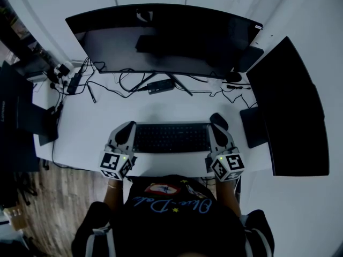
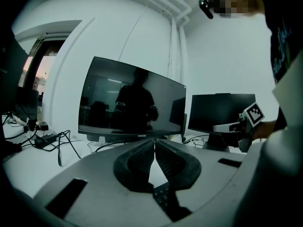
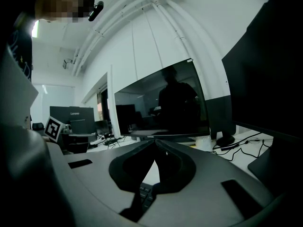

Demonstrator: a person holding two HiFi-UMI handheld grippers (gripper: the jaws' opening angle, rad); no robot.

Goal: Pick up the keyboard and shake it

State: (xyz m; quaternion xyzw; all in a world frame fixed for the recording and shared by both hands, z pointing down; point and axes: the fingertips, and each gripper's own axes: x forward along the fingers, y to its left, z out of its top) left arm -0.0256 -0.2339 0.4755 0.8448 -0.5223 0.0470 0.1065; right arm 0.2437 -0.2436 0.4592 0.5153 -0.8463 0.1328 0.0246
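A black keyboard lies flat on the white desk, in front of the person. My left gripper rests at its left end and my right gripper at its right end, both pointing away from the person. In the left gripper view the jaws are shut, tips touching, and a few keys of the keyboard show low in the gap beneath them. The right gripper looks the same, with the keyboard's keys under its shut jaws. Nothing is pinched between either pair of tips.
A wide curved monitor stands behind the keyboard, and a second monitor stands at the right with its base close to the right gripper. Cables and a power strip lie at the back left. Dark equipment sits left of the desk.
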